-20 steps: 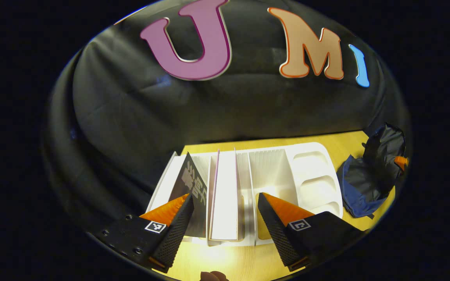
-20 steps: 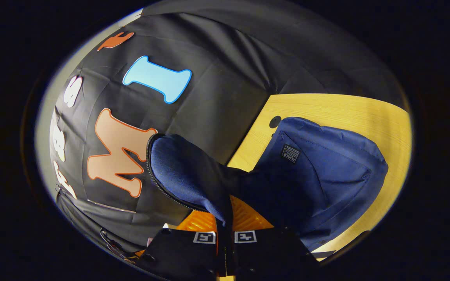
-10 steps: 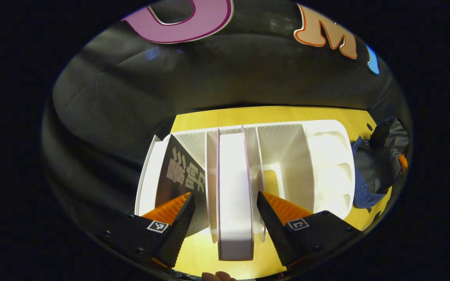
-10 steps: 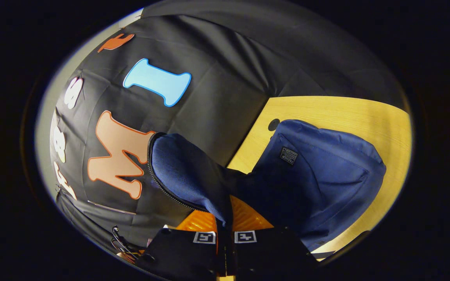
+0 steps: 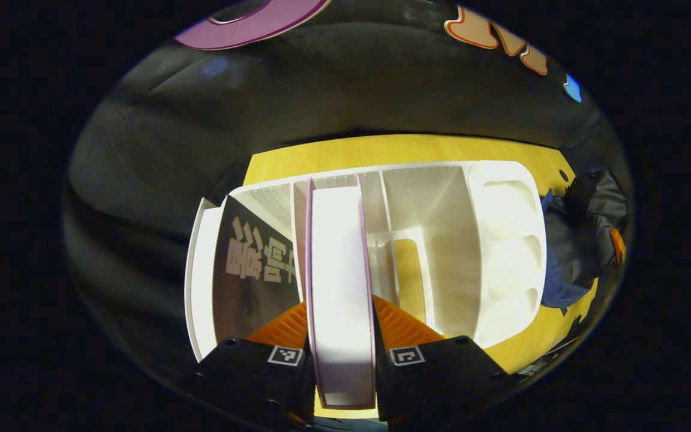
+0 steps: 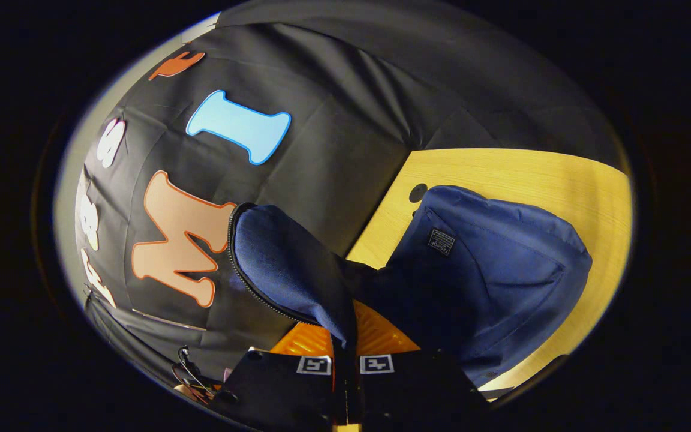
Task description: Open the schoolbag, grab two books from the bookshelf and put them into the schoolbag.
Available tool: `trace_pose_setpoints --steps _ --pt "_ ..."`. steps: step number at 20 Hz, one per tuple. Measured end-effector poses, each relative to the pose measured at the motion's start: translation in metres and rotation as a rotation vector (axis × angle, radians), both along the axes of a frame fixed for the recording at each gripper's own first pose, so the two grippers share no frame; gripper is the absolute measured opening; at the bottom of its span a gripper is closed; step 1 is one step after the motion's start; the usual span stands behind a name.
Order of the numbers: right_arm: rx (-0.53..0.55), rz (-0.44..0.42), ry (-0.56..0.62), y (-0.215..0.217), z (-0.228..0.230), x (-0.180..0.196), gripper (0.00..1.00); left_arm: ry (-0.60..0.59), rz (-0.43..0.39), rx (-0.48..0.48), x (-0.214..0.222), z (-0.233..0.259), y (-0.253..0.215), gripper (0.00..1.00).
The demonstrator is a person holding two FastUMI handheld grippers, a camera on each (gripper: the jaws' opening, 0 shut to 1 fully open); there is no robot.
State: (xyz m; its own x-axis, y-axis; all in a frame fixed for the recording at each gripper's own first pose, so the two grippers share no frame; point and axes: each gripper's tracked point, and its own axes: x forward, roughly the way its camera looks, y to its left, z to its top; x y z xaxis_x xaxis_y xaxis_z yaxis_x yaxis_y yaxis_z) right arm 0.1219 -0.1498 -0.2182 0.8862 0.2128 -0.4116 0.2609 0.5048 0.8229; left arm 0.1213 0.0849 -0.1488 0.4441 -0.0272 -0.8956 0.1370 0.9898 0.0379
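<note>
the white book [image 5: 341, 282] stands upright in a middle slot of the white bookshelf [image 5: 501, 240], its page edge facing the camera, so it can be pinched from both sides. the left tongs [image 5: 341, 327] sit at six o'clock in the left gripper view, one finger against each cover; they look closed on the book, likely the grip that comes before drawing it out of its slot. a dark book [image 5: 255, 270] leans at nine o'clock from the white one, in the neighbouring slot, apart from the tongs. the slots at three o'clock hold no books, and the yellow bench [image 5: 393, 150] shows through a cut-out in the shelf floor.

the blue schoolbag [image 6: 495, 264] lies on the bench [image 6: 501, 168]; in the left gripper view the same schoolbag [image 5: 579, 240] is at three o'clock, just beside the shelf's rounded end. in the right gripper view the right tongs [image 6: 345, 336] at six o'clock are clamped on the zipped flap [image 6: 279, 264], lifting it toward ten o'clock. this probably keeps the mouth open for loading. judged from this, the bag is open and no book can be seen in it.
</note>
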Motion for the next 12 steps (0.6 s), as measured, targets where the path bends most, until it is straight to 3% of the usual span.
trace_pose_setpoints --steps 8,12 --pt "-0.002 -0.004 0.011 -0.001 -0.001 0.001 0.04 -0.016 0.004 -0.035 -0.005 0.012 0.000 0.35" --pt "-0.004 -0.009 0.017 -0.003 -0.001 0.001 0.03 -0.069 0.060 -0.108 -0.008 0.034 0.009 0.35"
